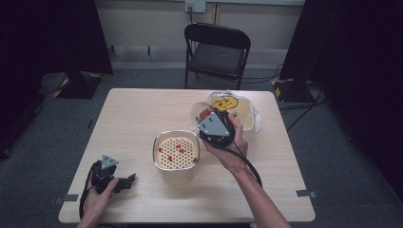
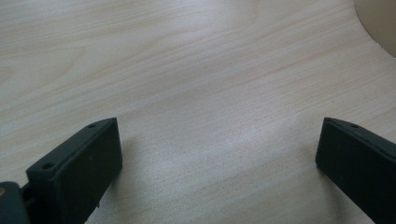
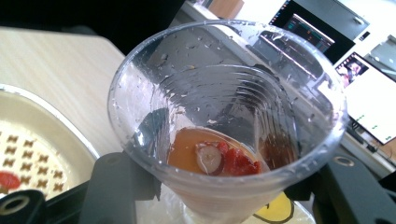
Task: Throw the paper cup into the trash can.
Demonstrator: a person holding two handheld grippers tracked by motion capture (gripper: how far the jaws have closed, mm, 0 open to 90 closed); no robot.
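Observation:
My right gripper (image 1: 216, 128) is shut on a clear plastic cup (image 1: 202, 114), held tilted above the table between the strainer pot and the bag. In the right gripper view the cup (image 3: 224, 116) sits between the two black jaws of that gripper (image 3: 233, 193), and a little orange liquid with red and white fruit pieces (image 3: 219, 156) lies at its bottom. The cream pot (image 1: 176, 154) has a perforated insert with red bits on it. My left gripper (image 1: 127, 183) rests near the table's front left, open with only bare wood between its jaws (image 2: 219, 154).
A clear bag with a yellow print (image 1: 235, 109) lies behind the right gripper on the wooden table (image 1: 133, 114). A black folding chair (image 1: 217, 50) stands beyond the far edge. The pot's rim (image 3: 28, 140) is at the left in the right gripper view.

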